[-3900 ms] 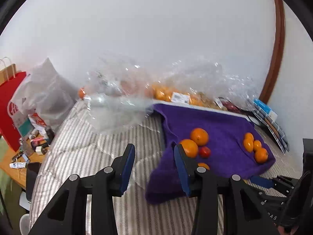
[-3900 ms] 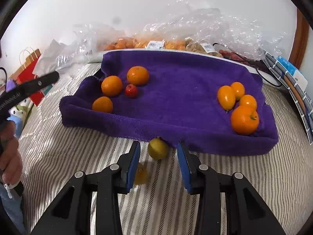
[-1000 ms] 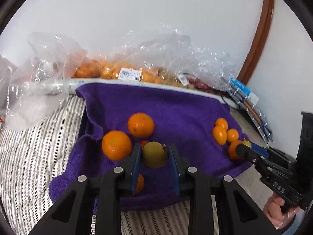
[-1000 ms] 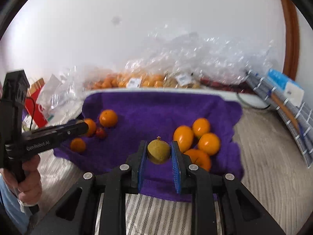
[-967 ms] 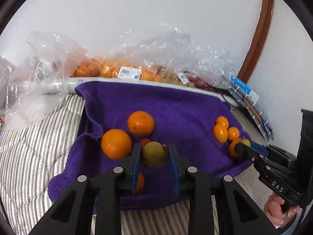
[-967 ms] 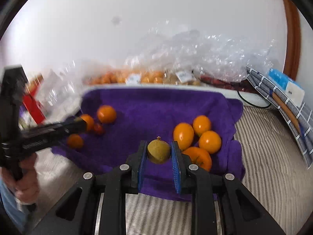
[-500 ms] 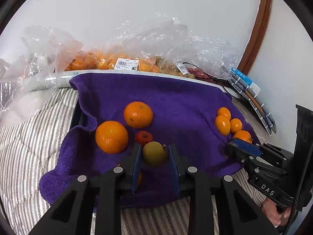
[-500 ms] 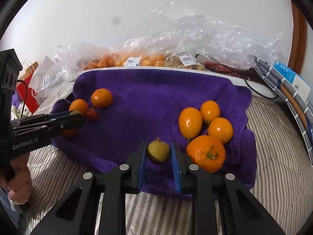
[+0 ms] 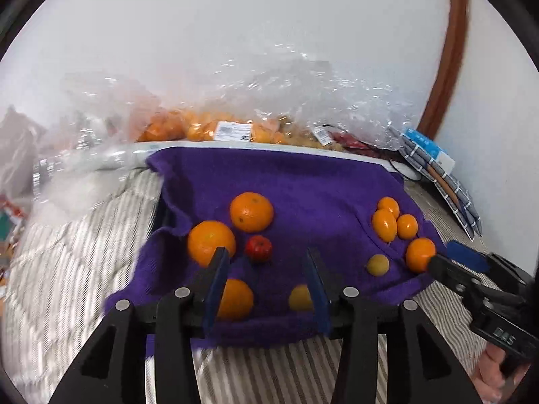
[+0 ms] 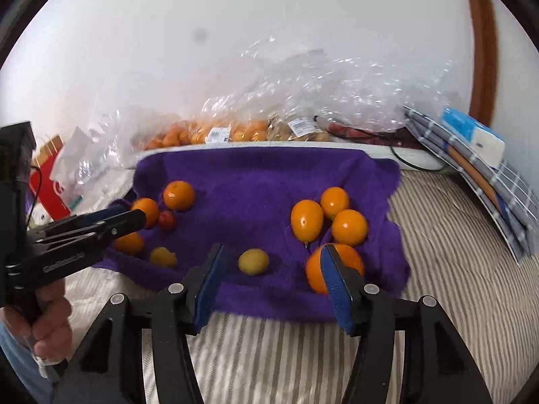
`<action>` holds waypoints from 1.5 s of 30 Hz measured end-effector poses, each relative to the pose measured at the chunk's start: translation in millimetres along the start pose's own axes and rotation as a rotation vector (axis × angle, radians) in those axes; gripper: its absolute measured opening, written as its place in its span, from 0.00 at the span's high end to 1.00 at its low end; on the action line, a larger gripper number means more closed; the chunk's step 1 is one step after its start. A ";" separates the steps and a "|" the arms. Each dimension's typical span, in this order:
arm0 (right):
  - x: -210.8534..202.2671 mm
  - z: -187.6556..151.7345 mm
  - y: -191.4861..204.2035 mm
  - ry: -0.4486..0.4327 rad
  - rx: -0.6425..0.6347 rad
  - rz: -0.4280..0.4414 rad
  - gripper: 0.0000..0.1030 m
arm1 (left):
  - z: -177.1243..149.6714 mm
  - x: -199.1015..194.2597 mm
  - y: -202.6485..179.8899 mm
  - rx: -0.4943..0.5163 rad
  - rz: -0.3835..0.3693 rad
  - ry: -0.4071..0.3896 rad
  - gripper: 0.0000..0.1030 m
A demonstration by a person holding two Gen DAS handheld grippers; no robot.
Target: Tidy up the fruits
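Both claws are spread wide and hold nothing: the left claw (image 9: 266,279) and right claw (image 10: 273,277). Two small, dull yellow-green fruits lie on the purple towel (image 10: 256,175), one (image 10: 253,261) between the right claw's fingers, the other (image 9: 300,298) beside the left claw's blue pad, among glossy oranges (image 9: 251,211).

Left gripper (image 9: 266,286) gapes over the purple towel (image 9: 303,185); a yellow fruit (image 9: 299,298) lies against its right finger.

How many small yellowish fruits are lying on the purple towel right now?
2. One yellowish fruit lies near the towel's front edge, between the open right gripper's fingers. The other yellowish fruit lies toward the left front corner, beside the open left gripper. None looks hidden.
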State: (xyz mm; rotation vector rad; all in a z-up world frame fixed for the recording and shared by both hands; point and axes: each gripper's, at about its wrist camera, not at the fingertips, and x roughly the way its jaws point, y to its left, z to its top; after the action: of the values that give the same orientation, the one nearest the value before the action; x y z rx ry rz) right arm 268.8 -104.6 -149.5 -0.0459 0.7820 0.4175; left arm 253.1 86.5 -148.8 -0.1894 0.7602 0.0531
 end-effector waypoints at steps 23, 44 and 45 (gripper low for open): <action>-200.1 -63.6 -4.0 -0.054 0.130 -0.231 0.03 | -57.3 -175.7 -52.5 -0.035 0.032 -0.128 0.10; -223.1 -71.5 -6.5 -0.086 0.145 -0.280 0.03 | -62.6 -197.8 -63.0 -0.016 0.071 -0.147 0.10; -223.7 -71.4 -6.4 -0.088 0.146 -0.282 0.03 | -62.7 -197.7 -63.2 -0.016 0.072 -0.146 0.10</action>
State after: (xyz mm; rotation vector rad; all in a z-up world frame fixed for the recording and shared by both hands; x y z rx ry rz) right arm 81.6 -202.1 -46.3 -0.0013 0.7055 0.0944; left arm 74.7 16.6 -47.4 -0.1715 0.6205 0.1397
